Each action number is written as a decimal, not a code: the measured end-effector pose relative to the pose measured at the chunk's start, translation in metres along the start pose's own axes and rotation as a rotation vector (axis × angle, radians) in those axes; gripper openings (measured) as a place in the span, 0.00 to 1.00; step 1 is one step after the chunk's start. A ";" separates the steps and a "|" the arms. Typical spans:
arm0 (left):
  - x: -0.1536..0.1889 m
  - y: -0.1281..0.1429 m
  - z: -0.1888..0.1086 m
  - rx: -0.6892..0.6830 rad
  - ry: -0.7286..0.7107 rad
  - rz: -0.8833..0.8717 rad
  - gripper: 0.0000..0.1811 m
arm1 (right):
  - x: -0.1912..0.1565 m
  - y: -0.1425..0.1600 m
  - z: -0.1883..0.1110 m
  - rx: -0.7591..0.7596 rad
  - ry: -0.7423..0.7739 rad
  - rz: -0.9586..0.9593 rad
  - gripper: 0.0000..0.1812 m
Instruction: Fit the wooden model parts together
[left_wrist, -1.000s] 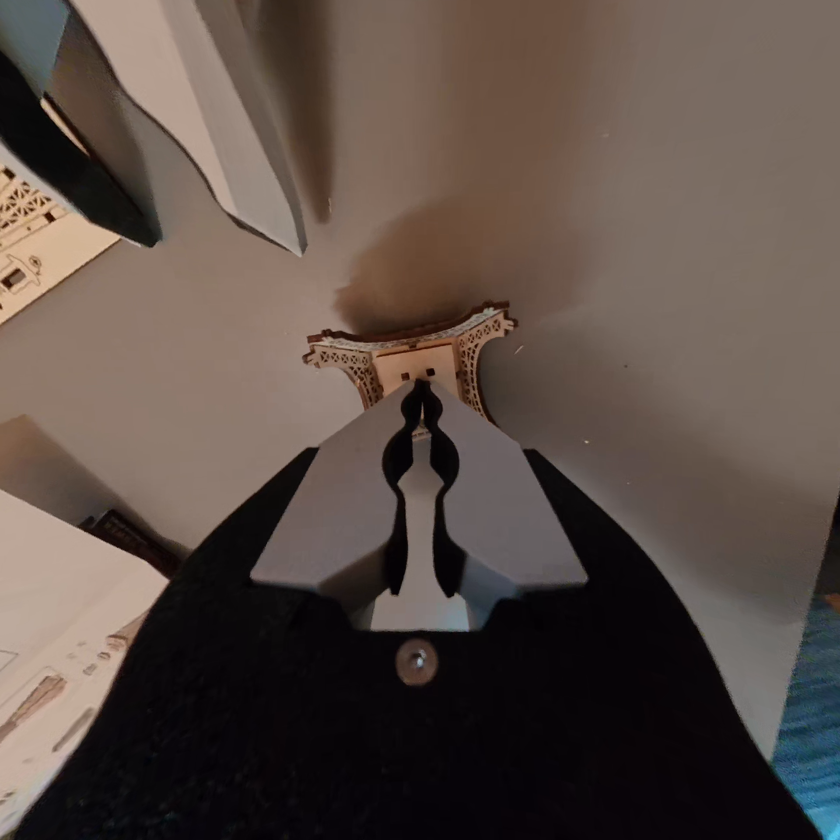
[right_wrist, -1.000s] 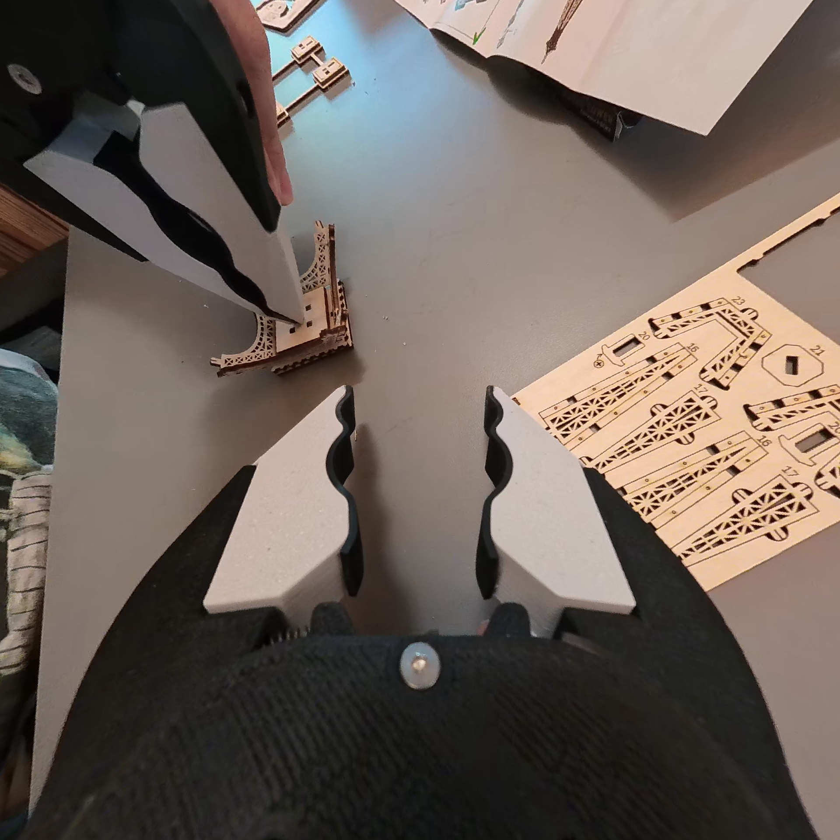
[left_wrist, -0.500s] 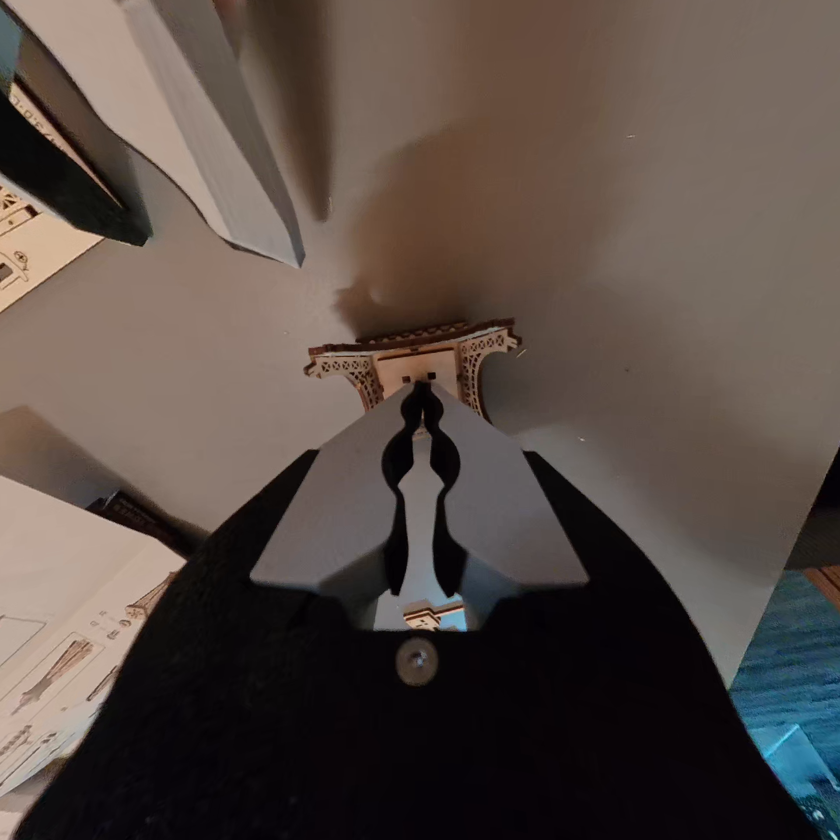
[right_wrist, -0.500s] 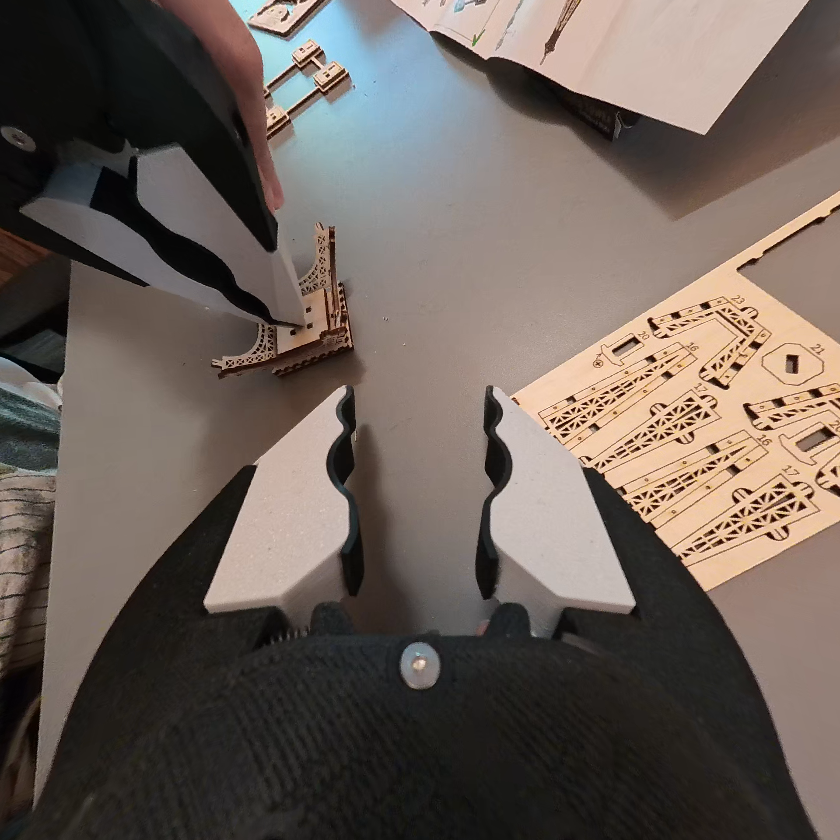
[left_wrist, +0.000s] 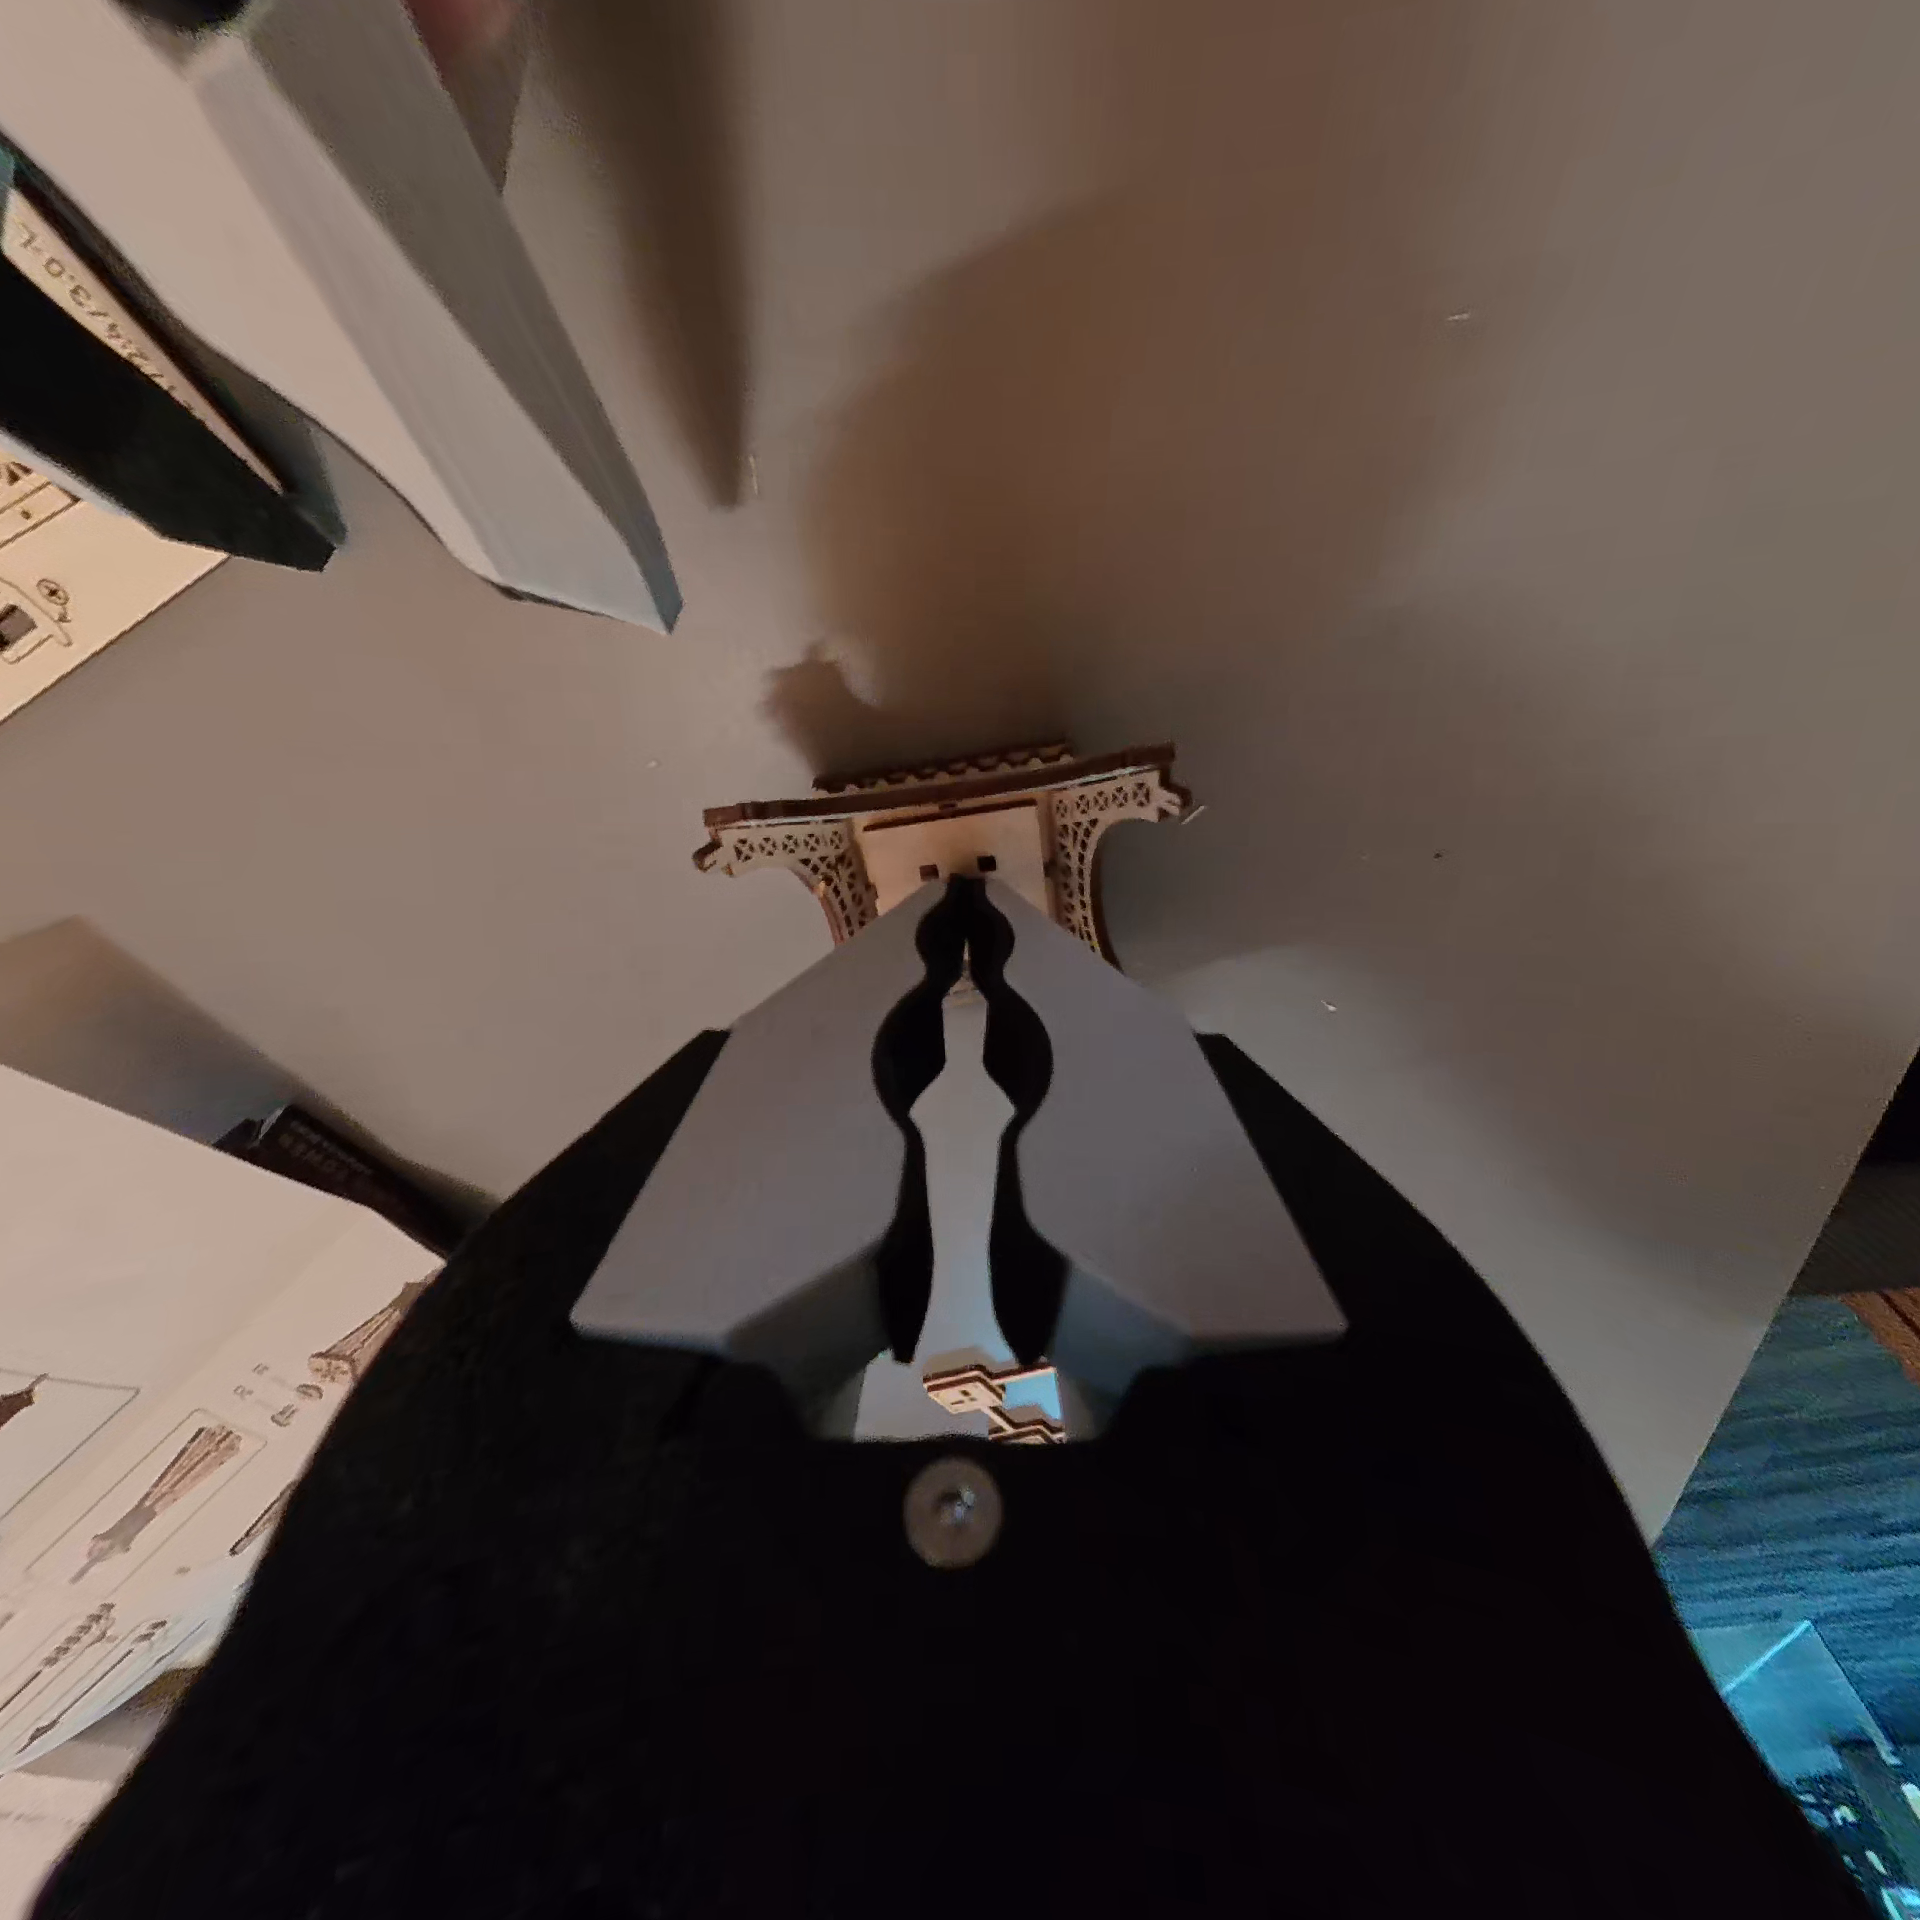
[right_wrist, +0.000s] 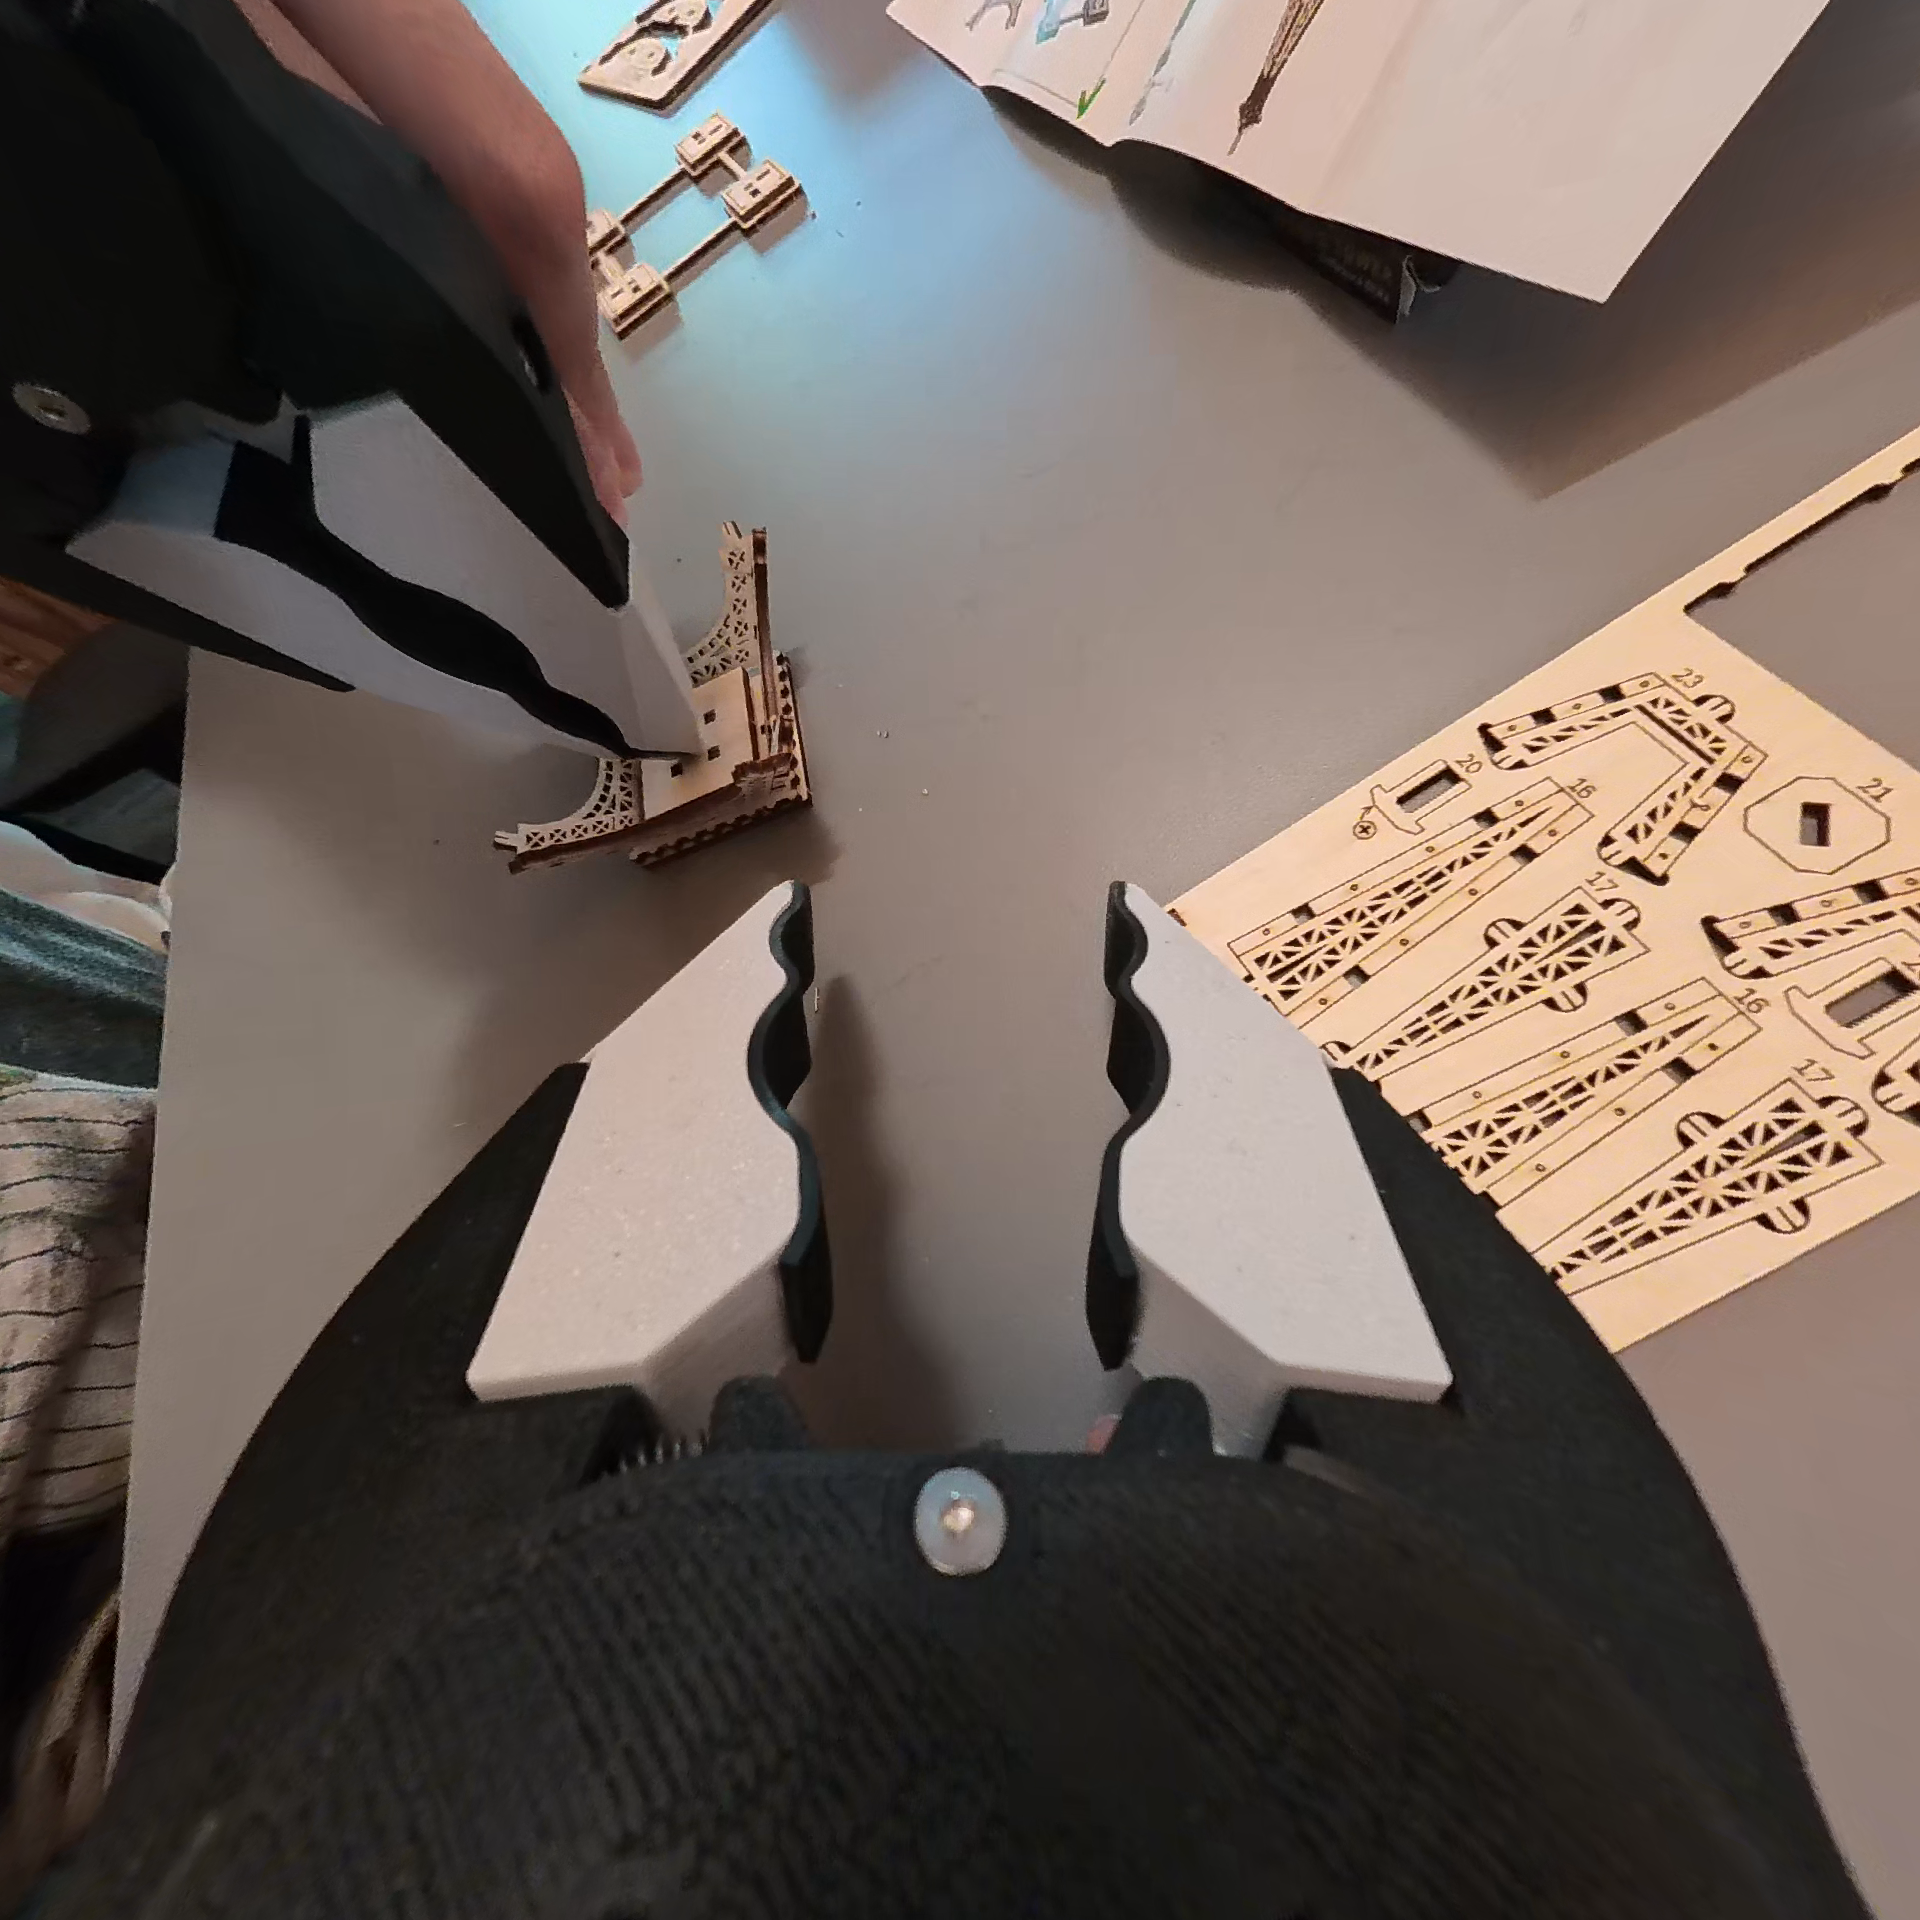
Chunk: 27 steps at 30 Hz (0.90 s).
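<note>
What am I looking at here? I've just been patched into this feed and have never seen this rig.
No robot arm: a person holds two hand-held grippers, each with a camera looking along its fingers.

Left view: the left gripper is shut on the tower base, a half-built wooden piece standing on the grey table.

Right view: the right gripper is open, empty, above the table. The same left gripper shows top left, with the person's hand behind it.

Also on the table: a wooden sheet of uncut parts at right, a small frame of four blocks beyond the base, and a paper leaflet at the far edge.
</note>
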<state>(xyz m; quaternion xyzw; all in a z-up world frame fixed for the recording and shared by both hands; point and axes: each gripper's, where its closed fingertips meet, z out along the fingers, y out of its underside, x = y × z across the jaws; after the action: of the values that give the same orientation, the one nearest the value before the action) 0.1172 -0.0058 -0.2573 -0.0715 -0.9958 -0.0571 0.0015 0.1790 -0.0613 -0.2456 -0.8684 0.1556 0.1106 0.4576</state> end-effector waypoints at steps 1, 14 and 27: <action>0.000 0.000 0.000 0.002 0.004 -0.002 0.00 | 0.000 0.000 0.000 0.001 -0.002 0.003 0.30; 0.000 0.000 0.001 -0.027 -0.009 0.023 0.00 | 0.000 0.000 0.000 0.002 -0.001 0.006 0.30; -0.008 -0.003 -0.025 0.265 -0.026 -0.104 0.00 | 0.000 0.001 0.001 -0.011 0.022 -0.024 0.30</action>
<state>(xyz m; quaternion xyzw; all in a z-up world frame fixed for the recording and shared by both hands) 0.1242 -0.0125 -0.2333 -0.0194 -0.9969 0.0758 -0.0051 0.1787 -0.0611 -0.2473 -0.8738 0.1498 0.0962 0.4524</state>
